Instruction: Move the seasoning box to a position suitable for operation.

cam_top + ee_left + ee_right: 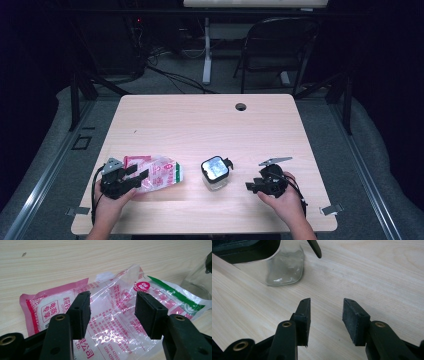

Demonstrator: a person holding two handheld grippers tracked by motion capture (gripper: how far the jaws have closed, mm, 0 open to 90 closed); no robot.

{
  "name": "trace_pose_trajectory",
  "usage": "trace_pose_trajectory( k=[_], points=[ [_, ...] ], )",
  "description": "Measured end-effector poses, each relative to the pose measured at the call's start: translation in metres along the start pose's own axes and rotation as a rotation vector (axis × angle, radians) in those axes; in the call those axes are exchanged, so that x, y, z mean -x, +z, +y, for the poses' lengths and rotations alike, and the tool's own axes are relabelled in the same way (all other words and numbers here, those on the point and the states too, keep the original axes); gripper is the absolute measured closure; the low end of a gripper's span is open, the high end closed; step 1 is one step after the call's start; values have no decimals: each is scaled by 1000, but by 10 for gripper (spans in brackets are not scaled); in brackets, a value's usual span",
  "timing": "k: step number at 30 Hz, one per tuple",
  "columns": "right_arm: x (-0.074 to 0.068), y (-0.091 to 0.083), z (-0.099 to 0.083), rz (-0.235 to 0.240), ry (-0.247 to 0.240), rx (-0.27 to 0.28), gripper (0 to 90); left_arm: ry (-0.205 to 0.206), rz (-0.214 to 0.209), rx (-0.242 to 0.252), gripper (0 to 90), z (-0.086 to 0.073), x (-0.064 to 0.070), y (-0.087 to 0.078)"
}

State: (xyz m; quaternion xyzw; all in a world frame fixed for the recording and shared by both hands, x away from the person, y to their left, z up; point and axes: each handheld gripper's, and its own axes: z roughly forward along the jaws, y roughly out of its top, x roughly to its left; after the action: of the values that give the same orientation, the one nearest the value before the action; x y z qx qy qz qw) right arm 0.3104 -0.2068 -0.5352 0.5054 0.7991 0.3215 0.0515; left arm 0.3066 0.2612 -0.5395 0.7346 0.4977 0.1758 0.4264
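Observation:
A clear plastic packet [159, 173] with pink and green print lies on the table at the front left; it holds white grains [115, 315]. My left gripper [136, 176] hovers open just over its left end [112, 307], with the packet under the jaws. A square glass jar [215, 173] with a black-rimmed clamp lid stands at front centre. Its clear base [284, 267] is at the upper left of the right gripper view. To the jar's right my right gripper [250, 186] is open over bare wood [326, 315], nothing between its jaws.
The light wooden table [210, 125] has a cable hole [241, 106] near its far edge. A black chair [280, 45] and a desk leg stand beyond the table. The jar's edge [200, 282] shows at the right of the left gripper view.

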Motion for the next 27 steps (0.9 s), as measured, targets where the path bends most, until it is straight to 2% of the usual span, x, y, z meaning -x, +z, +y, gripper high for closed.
trace_pose_trajectory(
  k=[9, 12, 13, 17, 19, 27],
  points=[
    [-5, 2, 1, 10, -20, -5, 633, 11, 32, 17, 461, 1, 1, -3],
    [-7, 4, 3, 7, -38, -10, 652, 14, 28, 15, 467, -1, 1, -3],
    [-7, 5, 5, 12, -43, -11, 659, 15, 14, 3, 471, -3, 1, -4],
    [-10, 11, 13, 26, -55, -8, 684, 16, 2, -9, 495, -7, 1, -10],
    [-12, 15, 18, 24, -70, -5, 695, 13, 8, -6, 502, -10, 2, -13],
    [-13, 30, 38, 32, -67, 22, 744, 1, 35, -8, 513, -21, -1, -27]
  ],
)
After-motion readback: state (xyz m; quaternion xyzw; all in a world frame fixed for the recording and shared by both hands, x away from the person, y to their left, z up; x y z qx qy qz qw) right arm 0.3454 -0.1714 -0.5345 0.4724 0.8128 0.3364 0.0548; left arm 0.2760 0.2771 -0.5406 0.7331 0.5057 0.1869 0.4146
